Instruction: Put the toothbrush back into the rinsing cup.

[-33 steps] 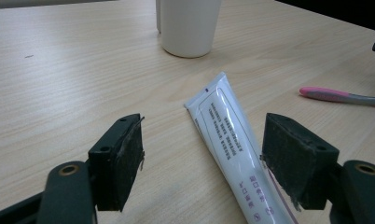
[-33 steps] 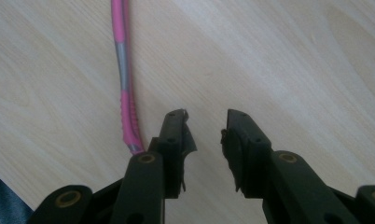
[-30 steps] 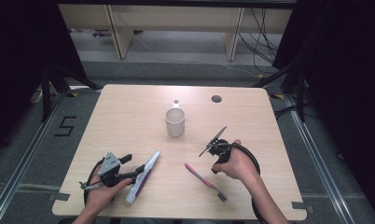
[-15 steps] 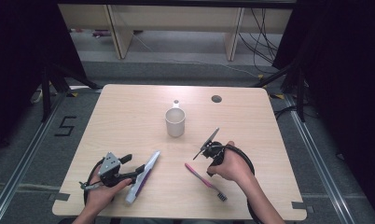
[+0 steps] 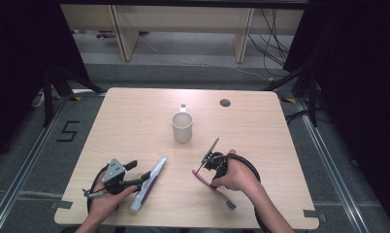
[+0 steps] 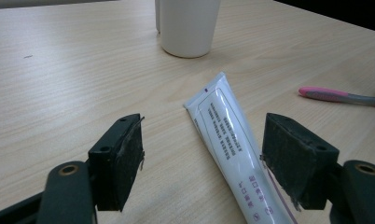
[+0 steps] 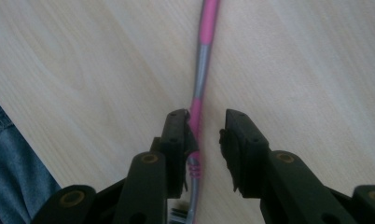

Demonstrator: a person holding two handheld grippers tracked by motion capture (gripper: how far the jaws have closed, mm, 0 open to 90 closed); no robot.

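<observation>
The right gripper [image 7: 206, 135] straddles the pink toothbrush [image 7: 200, 79] near the tabletop's front edge, jaws parted, one pad seemingly touching the handle. The left gripper [image 6: 202, 163] gapes around the toothpaste tube [image 6: 232, 140] near the front left corner.

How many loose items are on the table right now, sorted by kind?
Cup: 1
Toothpaste tube: 1
Toothbrush: 1
Total: 3
</observation>
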